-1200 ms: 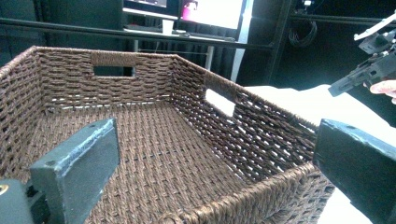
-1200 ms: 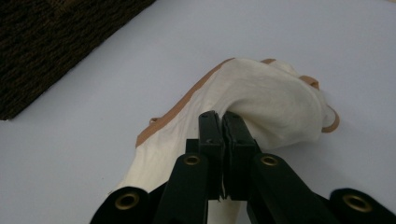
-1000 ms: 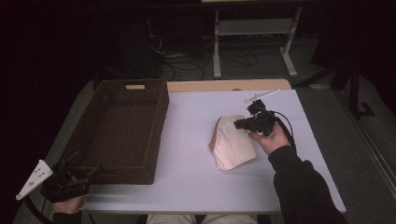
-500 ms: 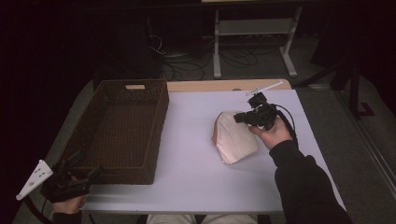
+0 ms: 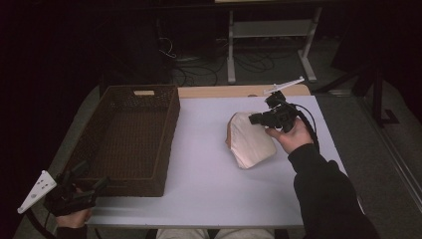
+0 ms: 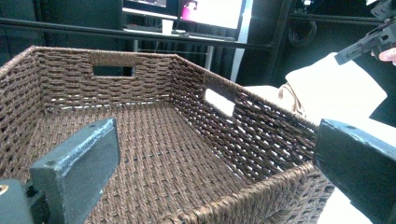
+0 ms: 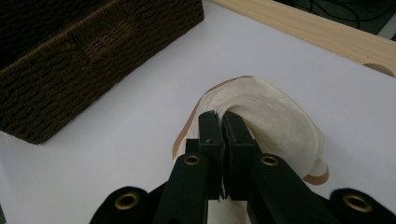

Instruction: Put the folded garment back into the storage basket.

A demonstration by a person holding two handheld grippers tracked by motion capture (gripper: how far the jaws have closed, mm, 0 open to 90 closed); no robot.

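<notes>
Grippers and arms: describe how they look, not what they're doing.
Both grippers, left and right, are black with two blocky dark jaws. Each carries a pale three-cornered plate; a black cable loops from the right one. Brass-coloured rivets mark the right jaw arms. The right arm wears a black sleeve.

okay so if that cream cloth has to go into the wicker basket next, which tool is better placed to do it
Probably the right tool: its jaws are already pinched shut on the cream cloth, lifting a fold off the table. The left tool is open at the near corner of the wicker basket, far from the cloth.
</notes>
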